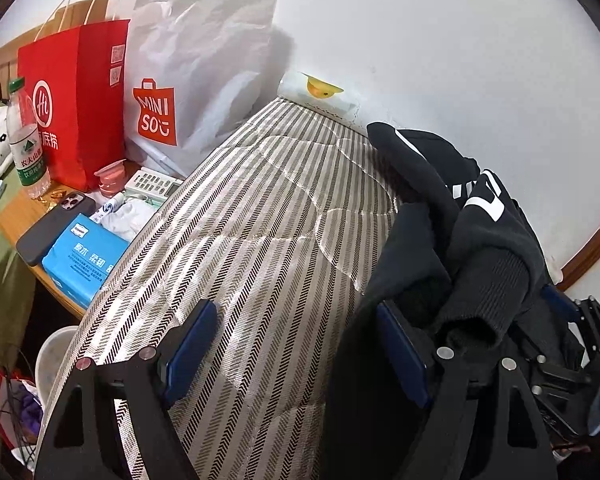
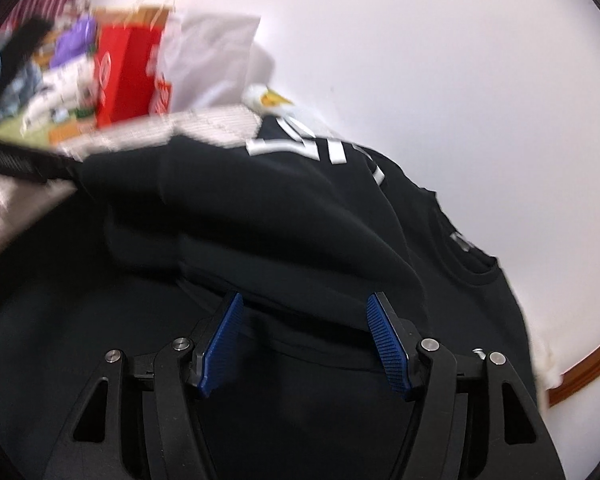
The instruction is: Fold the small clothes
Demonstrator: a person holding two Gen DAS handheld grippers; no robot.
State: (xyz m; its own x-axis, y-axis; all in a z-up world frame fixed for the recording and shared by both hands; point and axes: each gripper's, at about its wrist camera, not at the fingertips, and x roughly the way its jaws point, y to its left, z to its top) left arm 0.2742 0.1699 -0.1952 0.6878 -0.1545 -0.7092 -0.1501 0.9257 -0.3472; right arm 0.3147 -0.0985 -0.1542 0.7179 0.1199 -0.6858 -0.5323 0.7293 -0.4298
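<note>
Now the black sweatshirt [image 1: 452, 232] lies bunched at three o'clock on the bed [image 1: 260, 216], folding barely begun; left gripper [image 1: 296, 348] and right gripper [image 2: 304, 340] both spread, pinching nothing.

Striped mattress [image 1: 260, 240]; black sweatshirt [image 1: 440, 208] heaped on it; tissue pack [image 1: 320, 94].

Your black sweatshirt [image 1: 452, 216] is soft matt knit cloth with a ribbed cuff. The striped bed cover [image 1: 260, 216] on its left is quilted woven fabric with a slight sheen. Your right gripper [image 2: 304, 340] has ridged blue pads [image 2: 388, 344] on matt black plastic.
</note>
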